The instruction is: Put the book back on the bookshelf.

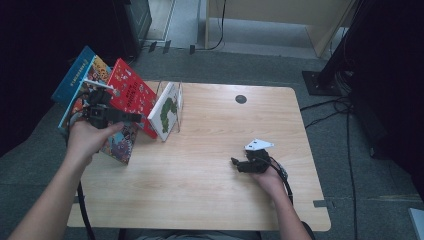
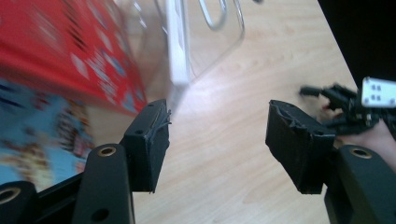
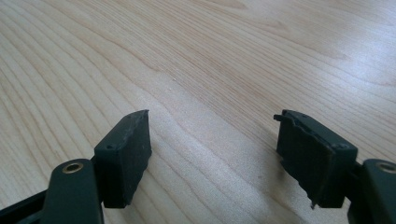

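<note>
Several picture books lean together at the table's left edge: a blue one (image 1: 74,75), a red one (image 1: 131,91) and a white one with a green figure (image 1: 165,112), which stands in a clear bookstand (image 1: 179,102). My left gripper (image 1: 136,118) hovers in front of the red book, open and empty. In the left gripper view its jaws (image 2: 217,121) stand wide apart over bare wood, with the red book (image 2: 70,51) and the clear bookstand (image 2: 219,32) just ahead. My right gripper (image 1: 234,161) rests low on the table at the right, open (image 3: 212,126) with nothing between its pads.
A colourful book (image 1: 117,142) lies slanted under the left hand near the wooden table's (image 1: 210,200) left edge. A round dark grommet (image 1: 241,99) sits at the back centre. Cables and a dark stand base (image 1: 320,82) lie on the floor to the right.
</note>
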Tool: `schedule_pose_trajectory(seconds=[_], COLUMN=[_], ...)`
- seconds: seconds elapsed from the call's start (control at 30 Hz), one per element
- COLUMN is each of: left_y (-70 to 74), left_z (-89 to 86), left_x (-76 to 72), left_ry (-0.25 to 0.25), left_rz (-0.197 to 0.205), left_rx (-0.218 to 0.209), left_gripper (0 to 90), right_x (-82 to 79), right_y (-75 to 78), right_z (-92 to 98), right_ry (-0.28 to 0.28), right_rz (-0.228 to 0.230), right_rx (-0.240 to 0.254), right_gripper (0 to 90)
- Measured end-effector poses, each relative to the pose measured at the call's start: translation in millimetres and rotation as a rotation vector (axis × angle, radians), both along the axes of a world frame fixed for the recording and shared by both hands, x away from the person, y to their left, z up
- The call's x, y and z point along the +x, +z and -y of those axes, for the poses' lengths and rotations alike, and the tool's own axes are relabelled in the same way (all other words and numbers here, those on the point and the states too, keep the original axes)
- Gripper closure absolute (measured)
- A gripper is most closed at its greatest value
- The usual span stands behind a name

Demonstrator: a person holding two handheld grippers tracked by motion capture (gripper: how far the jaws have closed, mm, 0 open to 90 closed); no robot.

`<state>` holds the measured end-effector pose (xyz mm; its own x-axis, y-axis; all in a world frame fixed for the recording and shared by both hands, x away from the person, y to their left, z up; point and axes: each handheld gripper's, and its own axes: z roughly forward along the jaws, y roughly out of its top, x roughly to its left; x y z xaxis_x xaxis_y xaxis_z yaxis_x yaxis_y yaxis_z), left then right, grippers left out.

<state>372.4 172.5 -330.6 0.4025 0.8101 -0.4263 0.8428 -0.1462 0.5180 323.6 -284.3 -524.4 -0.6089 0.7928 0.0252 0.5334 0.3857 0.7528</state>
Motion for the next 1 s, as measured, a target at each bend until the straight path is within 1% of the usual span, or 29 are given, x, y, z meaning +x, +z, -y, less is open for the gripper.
schedule_pose_trajectory(seconds=[0.17,0.27,0.3,0.4,0.43,0.47,0.5,0.6,0.63,0.73,0.77,0.8,0.83,0.9,0.93,0.97,1.0], left_y=[-22.8,-39.5,-45.7,-67.6,-78.9,-88.5,-98.0,-119.9,-125.9,-139.1,-142.3,-146.4,-148.4,-154.8,-156.8,-159.0,-161.3], left_z=[9.3,16.5,18.8,26.0,30.2,33.6,37.0,43.4,44.7,46.2,45.8,45.3,44.7,42.6,42.2,42.1,41.7], left_x=[-12.8,-19.4,-21.3,-27.8,-30.3,-31.7,-32.9,-36.4,-38.0,-44.9,-47.7,-50.4,-51.5,-53.3,-53.4,-53.2,-53.1], left_ry=[-0.022,-0.039,-0.045,-0.054,-0.064,-0.076,-0.086,-0.108,-0.109,-0.111,-0.119,-0.124,-0.128,-0.125,-0.124,-0.123,-0.123], left_rz=[0.007,0.007,0.004,0.012,0.01,-0.002,-0.009,-0.034,-0.028,-0.003,0.009,0.016,0.016,0.01,0.008,0.002,0.005], left_rx=[-0.001,0.024,0.025,0.017,0.015,0.014,0.022,0.02,0.031,0.065,0.065,0.054,0.053,0.025,0.022,0.028,0.043], left_gripper=[39.3,39.0,38.9,37.8,37.5,37.5,37.3,37.1,37.0,36.9,37.0,37.0,36.9,36.6,36.5,36.4,36.4], right_x=[0.4,0.7,1.0,1.2,1.2,1.2,1.3,1.3,1.2,1.2,1.2,1.1,1.1,1.0,1.1,1.0,0.8], right_y=[0.1,0.1,0.0,0.0,0.0,0.0,0.0,0.0,0.0,0.0,0.0,0.0,-0.1,-0.1,-0.1,-0.1,-0.2], right_z=[-0.3,-0.4,-0.4,-0.4,-0.4,-0.6,-0.4,-0.4,-0.5,-0.5,-0.4,-0.4,-0.6,-0.8,-0.5,-0.4,-0.4], right_ry=[0.0,0.002,0.004,0.007,0.006,0.006,0.007,0.007,0.007,0.007,0.007,0.005,0.002,-0.002,-0.003,-0.005,-0.008], right_rz=[-0.002,-0.004,-0.003,-0.003,-0.003,-0.004,-0.003,-0.003,-0.003,-0.002,-0.002,-0.002,-0.003,-0.004,-0.003,-0.003,-0.005], right_rx=[0.0,-0.001,-0.002,-0.003,-0.003,-0.002,-0.003,-0.004,-0.003,-0.004,-0.004,-0.005,-0.004,-0.003,-0.005,-0.006,-0.006], right_gripper=[25.5,25.0,24.9,24.8,24.8,24.8,24.8,24.8,24.8,24.8,24.7,24.5,24.0,23.4,23.1,22.7,22.1])
